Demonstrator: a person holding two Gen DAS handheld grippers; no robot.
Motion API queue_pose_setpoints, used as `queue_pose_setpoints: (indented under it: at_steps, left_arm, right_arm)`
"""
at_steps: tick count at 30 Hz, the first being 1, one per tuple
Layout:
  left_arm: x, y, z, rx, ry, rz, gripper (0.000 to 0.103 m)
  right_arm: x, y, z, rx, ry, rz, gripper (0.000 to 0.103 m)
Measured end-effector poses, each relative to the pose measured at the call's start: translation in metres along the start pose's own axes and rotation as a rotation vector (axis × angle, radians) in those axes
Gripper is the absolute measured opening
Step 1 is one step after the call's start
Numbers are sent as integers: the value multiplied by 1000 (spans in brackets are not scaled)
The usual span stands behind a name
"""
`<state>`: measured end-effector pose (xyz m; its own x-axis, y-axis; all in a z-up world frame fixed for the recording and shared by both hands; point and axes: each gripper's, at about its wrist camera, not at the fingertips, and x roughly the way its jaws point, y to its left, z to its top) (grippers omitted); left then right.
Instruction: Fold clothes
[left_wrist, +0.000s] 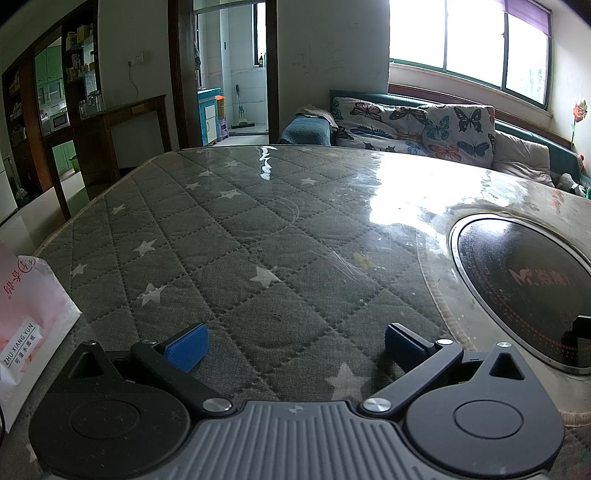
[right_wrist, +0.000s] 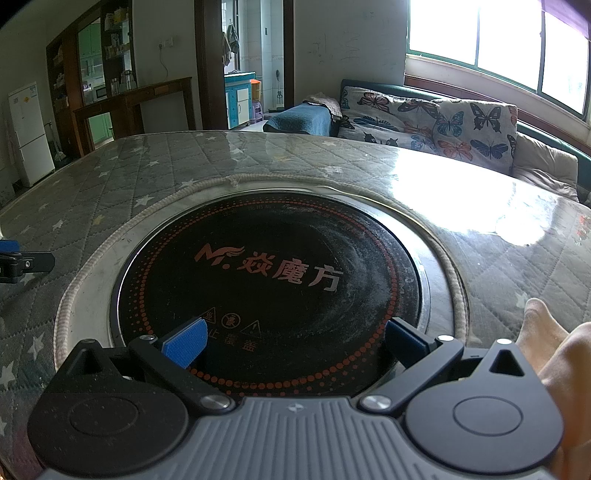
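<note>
**Lin:** On the table (left_wrist: 221, 229), under a clear glossy sheet, lies a grey quilted cover (left_wrist: 177, 258) with pale stars. Both tools sit low over it. The left gripper (left_wrist: 295, 345) has its blue pads spread wide with nothing between them, just quilted cloth below.

**Wei:** And the right gripper (right_wrist: 295, 341)?

**Lin:** Also spread apart and empty. It hangs over the near rim of a round black hotplate (right_wrist: 273, 280) set into the tabletop, printed with orange dots and Chinese lettering. A hand (right_wrist: 554, 354) shows at that tool's right side. One finger of the left tool pokes in at the far left edge of the right wrist view.

**Wei:** Where are the clothes to fold?

**Lin:** I cannot find any garment on the table in either view. The only loose cloth I see is over on the sofa (right_wrist: 424, 122): a blue blanket (right_wrist: 299, 120) on its left end with a beige piece heaped behind it, beside butterfly-print cushions (right_wrist: 465, 125).

**Wei:** Any containers?

**Lin:** A pink and white packet (left_wrist: 26, 325) marked "ZHU XIANG YUN" stands at the table's left edge, just beside the left tool; what is inside cannot be seen. Further back there are dark wooden shelves (left_wrist: 79, 55) with small boxes and jars, too small to make out, and a white fridge (right_wrist: 29, 136), closed
</note>
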<state>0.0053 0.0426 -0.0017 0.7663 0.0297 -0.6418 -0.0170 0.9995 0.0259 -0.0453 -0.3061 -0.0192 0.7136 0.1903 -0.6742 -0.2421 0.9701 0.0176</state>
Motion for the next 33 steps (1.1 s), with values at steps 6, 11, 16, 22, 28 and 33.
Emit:
queue_pose_setpoints:
  at_steps: [6, 11, 16, 22, 28, 33]
  left_arm:
    - [-4, -5, -1, 1, 1, 1, 103]
    - [-7, -9, -2, 4, 4, 3, 103]
    - [-8, -12, -3, 9, 6, 5, 103]
    - [-19, -24, -4, 40, -2, -11, 103]
    - [-37, -44, -2, 47, -24, -79, 103]
    - [-53, -61, 4, 73, -44, -121, 103]
  right_arm:
    - [-1, 0, 0, 1, 0, 1, 103]
    - [-2, -1, 1, 3, 1, 5, 103]
    - [-4, 0, 1, 2, 7, 12, 103]
    - [-23, 6, -5, -36, -28, -8, 103]
    - [-53, 17, -11, -95, -86, -2, 103]
    - [-79, 24, -15, -114, -136, 15, 103]
